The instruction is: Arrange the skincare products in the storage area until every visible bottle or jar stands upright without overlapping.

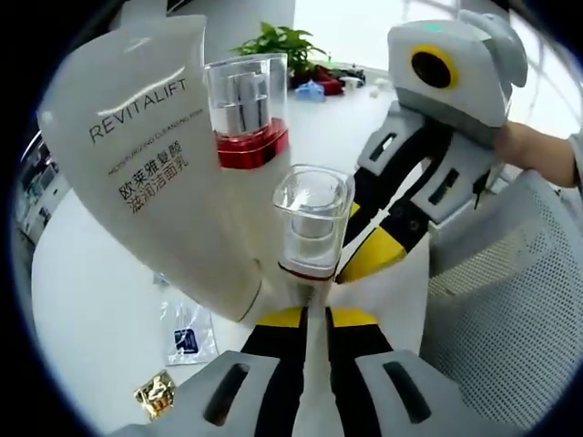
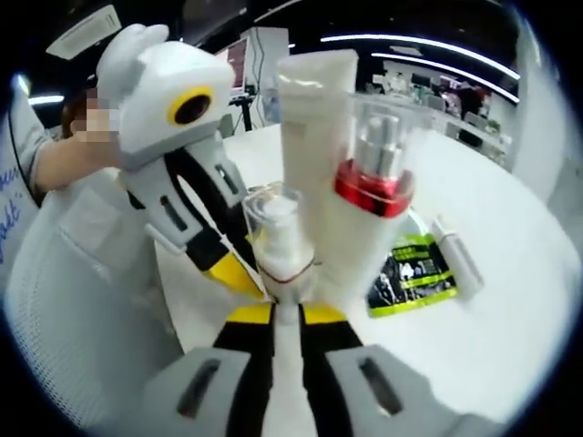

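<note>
Here, in the left gripper view, the left gripper (image 1: 314, 314) rises from the bottom centre with its black-and-yellow jaws drawn close together around the base of a small pump bottle with a clear square cap (image 1: 311, 223), which stands upright just above the tips. The right gripper (image 1: 364, 264) reaches in from the upper right, its yellow-tipped jaws meeting the same bottle at its lower right side. Just left of it stands a large white tube printed REVITALIFT (image 1: 150, 150), tilted, its narrow end down. Behind the small bottle, upper centre, is a taller pump bottle with a clear cap and red collar (image 1: 246, 114). On the white desk (image 1: 91, 291) at lower left lie a clear sachet with a dark blue label (image 1: 187, 339) and a small gold-wrapped item (image 1: 155, 396). A green potted plant (image 1: 282, 41) sits at the top centre. A white mesh surface (image 1: 510, 300) fills the right side.

In the right gripper view, the right gripper (image 2: 282, 309) rises from the bottom centre, jaws nearly closed at the small bottle's (image 2: 278, 237) base. The left gripper (image 2: 241, 273) comes in from the upper left, touching that bottle low down. The red-collared bottle (image 2: 378, 164) and the white tube (image 2: 314, 100) stand right of centre. A green and black sachet (image 2: 414, 269) and a slim white tube (image 2: 458, 250) lie on the desk (image 2: 474, 346) at right.
</note>
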{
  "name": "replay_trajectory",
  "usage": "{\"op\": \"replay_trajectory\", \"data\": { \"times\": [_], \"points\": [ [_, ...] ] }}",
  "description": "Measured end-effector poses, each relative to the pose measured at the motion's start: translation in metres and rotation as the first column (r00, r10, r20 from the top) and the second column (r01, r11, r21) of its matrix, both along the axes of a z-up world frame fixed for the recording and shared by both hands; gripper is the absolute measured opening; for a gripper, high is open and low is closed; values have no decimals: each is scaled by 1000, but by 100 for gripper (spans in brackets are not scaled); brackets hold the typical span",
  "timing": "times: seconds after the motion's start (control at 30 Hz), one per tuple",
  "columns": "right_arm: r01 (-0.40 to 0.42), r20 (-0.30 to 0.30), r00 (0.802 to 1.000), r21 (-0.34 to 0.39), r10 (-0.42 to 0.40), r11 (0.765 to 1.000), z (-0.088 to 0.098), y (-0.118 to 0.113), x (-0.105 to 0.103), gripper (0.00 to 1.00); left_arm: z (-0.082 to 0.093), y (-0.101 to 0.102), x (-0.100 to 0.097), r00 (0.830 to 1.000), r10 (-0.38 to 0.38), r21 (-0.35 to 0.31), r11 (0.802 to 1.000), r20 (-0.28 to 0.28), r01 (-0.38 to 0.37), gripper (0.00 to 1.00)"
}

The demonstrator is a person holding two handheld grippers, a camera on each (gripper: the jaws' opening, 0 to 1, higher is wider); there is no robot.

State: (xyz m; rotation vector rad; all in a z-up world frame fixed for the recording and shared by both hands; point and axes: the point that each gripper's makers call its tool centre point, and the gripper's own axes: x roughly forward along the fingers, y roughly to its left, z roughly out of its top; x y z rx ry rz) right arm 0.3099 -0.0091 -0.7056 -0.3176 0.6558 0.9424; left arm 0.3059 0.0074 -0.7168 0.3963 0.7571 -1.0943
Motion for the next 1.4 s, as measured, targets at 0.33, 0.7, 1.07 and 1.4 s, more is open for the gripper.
{"op": "replay_trajectory", "data": {
  "times": [0.33, 0.7, 1.07, 1.4],
  "points": [
    [24, 2, 1000, -1, -24, 1000, -1, -4, 2, 9, -2, -5, 5, 1000, 3, -1, 1000, 5, -3, 8],
    [41, -4, 999, -8, -41, 999, -4, -10, 3, 10, -2, -10, 8, 1000, 17, -10, 1000, 6, -17, 8],
    [56, -5, 998, -13, -56, 998, -5, -13, 8, 9, -2, -11, 12, 999, 36, -12, 999, 11, -36, 8],
    [56, -8, 998, -18, -56, 998, -7, -13, 9, 8, -3, -9, 17, 999, 47, -12, 999, 15, -47, 9]
  ]
}}
